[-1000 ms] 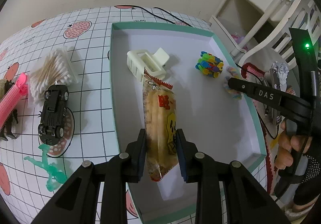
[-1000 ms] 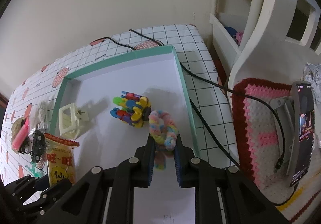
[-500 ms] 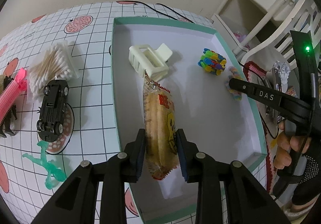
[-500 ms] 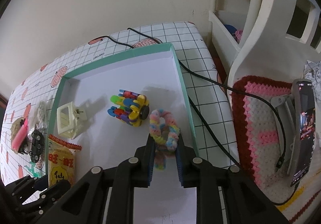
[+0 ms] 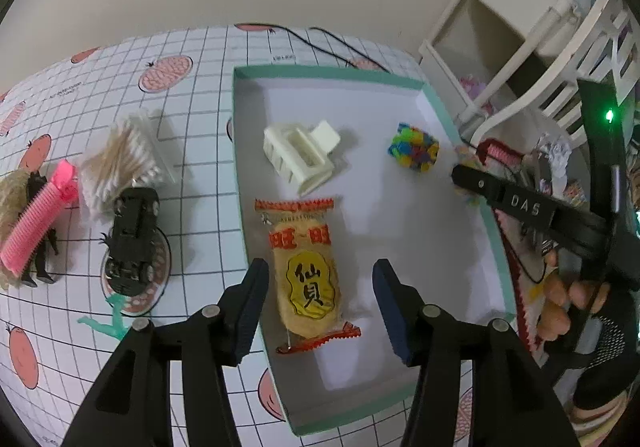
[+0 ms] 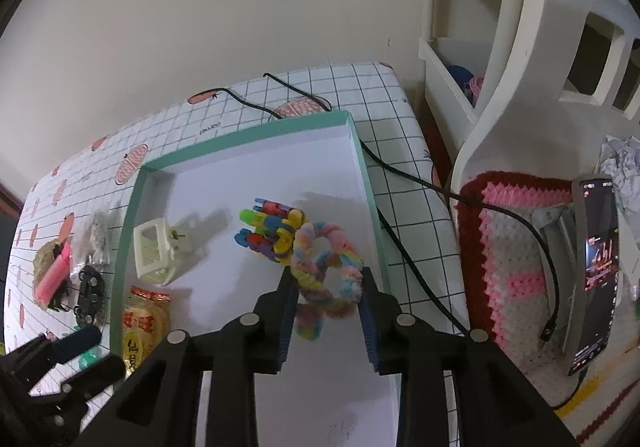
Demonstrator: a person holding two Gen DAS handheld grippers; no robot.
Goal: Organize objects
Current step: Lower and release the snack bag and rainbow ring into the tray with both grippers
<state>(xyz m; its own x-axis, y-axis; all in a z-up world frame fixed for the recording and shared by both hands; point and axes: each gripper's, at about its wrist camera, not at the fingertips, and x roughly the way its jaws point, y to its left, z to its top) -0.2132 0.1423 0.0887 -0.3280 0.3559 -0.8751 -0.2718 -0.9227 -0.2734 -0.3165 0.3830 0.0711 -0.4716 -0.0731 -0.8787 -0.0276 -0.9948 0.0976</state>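
Box: teal-rimmed box (image 5: 434,97) with a white floor sits at centre frame in both views, on the gridded tablecloth (image 5: 192,151).
Already inside: cream hair claw (image 5: 298,157), colourful block toy (image 5: 414,147), rice cracker packet (image 5: 306,263), pastel scrunchie (image 6: 326,267).
Left gripper: left gripper (image 5: 320,307), low centre of the left view, has its jaws apart and opening; the packet lies flat on the box floor between them, and neither pad touches it.
Right gripper: right gripper (image 6: 328,321), low centre of the right view, is opening too; the scrunchie sits between the jaws near the box's right wall, and I cannot tell whether the pads have fully left it.
Step in hand: both drops look finished or nearly so, so this reads as the release stage.
Still outside: cotton swabs (image 5: 120,159), black toy car (image 5: 130,237), pink hair roller (image 5: 40,227) and green figure (image 5: 106,323) lie at the left of the left view, on the cloth.
Next move: probably lift both grippers clear without dragging the scrunchie, then send the left one toward the nearby toy car.
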